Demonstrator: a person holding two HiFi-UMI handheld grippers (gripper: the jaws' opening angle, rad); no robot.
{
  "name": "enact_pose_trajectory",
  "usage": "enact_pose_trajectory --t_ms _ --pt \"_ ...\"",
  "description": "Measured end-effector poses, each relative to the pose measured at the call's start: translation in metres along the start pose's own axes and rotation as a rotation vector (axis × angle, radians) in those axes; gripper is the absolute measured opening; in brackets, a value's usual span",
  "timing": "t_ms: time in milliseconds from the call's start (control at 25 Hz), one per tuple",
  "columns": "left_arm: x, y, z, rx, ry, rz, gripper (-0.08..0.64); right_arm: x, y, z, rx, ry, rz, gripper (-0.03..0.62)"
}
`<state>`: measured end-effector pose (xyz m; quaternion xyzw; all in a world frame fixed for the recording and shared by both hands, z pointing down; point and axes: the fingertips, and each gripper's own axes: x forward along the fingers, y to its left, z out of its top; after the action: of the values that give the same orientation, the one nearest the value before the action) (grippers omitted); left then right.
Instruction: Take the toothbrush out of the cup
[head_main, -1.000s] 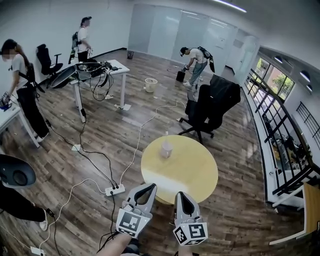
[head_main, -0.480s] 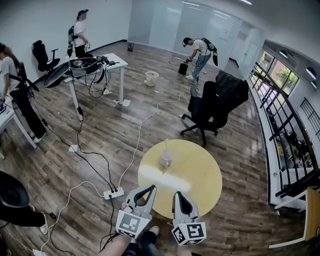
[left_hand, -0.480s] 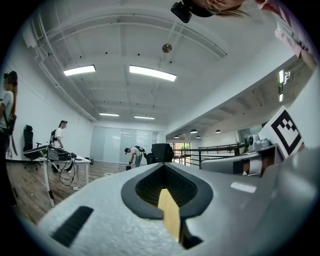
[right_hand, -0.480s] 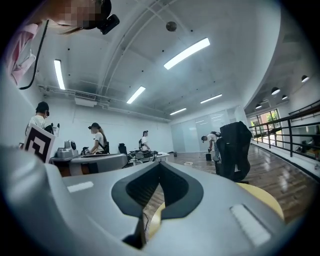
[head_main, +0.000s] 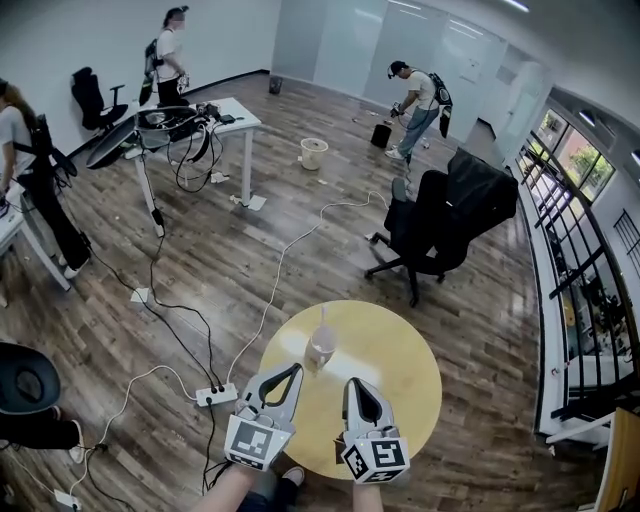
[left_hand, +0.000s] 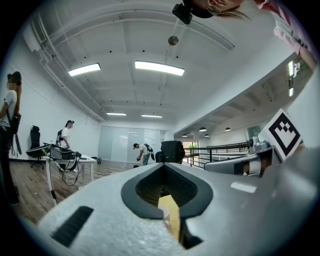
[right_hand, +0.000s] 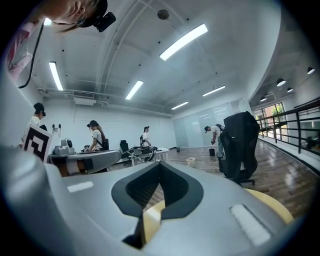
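two grippers sit over the near edge of the round table (head_main: 415, 350), side by side. your left gripper (head_main: 293, 369) has its jaws pressed together on nothing; your right gripper (head_main: 356, 383) is likewise clenched and empty. the cup (head_main: 322, 346) stands upright on the table just beyond the left tips, apart from both. the toothbrush (head_main: 322, 318) stands in it, handle above the rim. a chair (head_main: 440, 215) stands beyond.

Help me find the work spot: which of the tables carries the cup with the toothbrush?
The round yellow table, the nearest one in the head view; the cup with the toothbrush stands near its left edge. The white desk farther back carries cables.
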<state>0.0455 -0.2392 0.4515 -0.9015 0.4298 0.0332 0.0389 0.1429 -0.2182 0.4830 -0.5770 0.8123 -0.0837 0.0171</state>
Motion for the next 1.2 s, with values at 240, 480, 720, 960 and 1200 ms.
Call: enact_pose_trajectory --t_ms 240,480,720,960,1200 --pt "0.054 0.022 -0.017 -0.014 0.034 -0.036 -0.005 0.071 -0.039 -0.022 0.026 0.055 -0.041 0.002" --pt "0.087 0.05 -0.044 -0.035 0.091 -0.061 -0.005 0.145 -0.061 -0.061 0.009 0.168 -0.043 0.005" --pt "0.107 0.078 -0.07 -0.073 0.134 -0.043 -0.004 0.196 -0.077 -0.112 -0.002 0.333 -0.04 0.096" --pt "0.12 0.096 -0.083 -0.099 0.171 -0.031 -0.005 0.225 -0.083 -0.147 -0.045 0.465 -0.048 0.117" --pt "0.129 0.102 -0.093 -0.106 0.183 -0.025 -0.005 0.236 -0.086 -0.157 -0.102 0.504 -0.074 0.028"
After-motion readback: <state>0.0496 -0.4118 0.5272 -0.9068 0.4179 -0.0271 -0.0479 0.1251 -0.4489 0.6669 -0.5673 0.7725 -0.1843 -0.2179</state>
